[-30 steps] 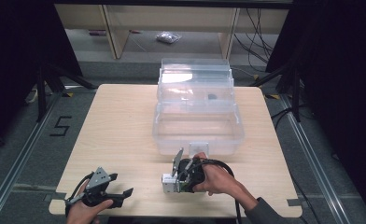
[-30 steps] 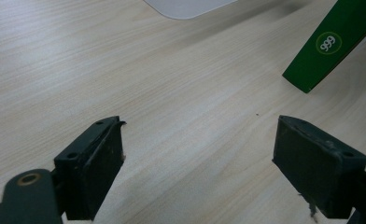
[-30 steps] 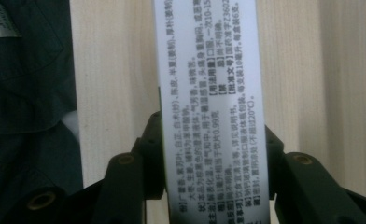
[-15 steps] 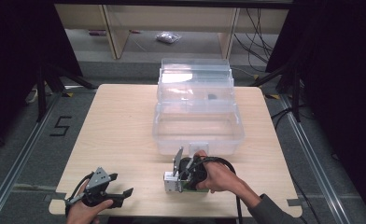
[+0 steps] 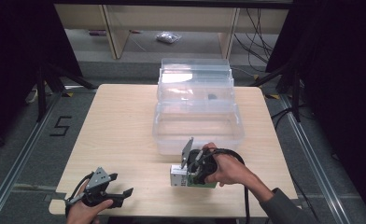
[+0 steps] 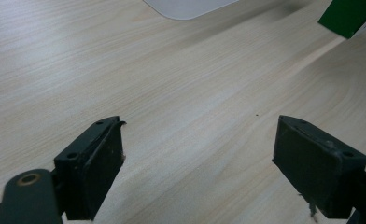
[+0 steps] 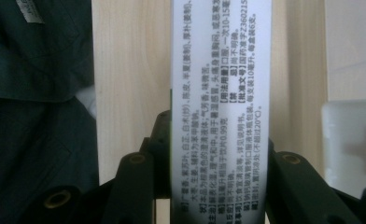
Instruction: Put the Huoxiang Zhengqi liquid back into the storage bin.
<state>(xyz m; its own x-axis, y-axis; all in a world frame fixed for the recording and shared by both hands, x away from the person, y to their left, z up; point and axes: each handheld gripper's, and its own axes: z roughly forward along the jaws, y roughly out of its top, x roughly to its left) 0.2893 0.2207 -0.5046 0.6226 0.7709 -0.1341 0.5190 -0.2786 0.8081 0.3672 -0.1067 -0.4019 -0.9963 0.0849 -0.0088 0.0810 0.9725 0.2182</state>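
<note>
Right gripper view puts the carton (image 7: 221,107) squarely between the jaws, clamped by its narrow sides — a hold that suits lifting it toward the clear bin (image 5: 197,126) behind. From the high view, the right gripper (image 5: 190,170) has it near the table's (image 5: 120,135) front edge. Left gripper (image 6: 197,158) gapes wide, holding nothing — idle over bare wood

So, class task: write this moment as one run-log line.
right gripper: shut on white-and-green box, lifting | left gripper: open, idle on table | clear bin: open
</note>
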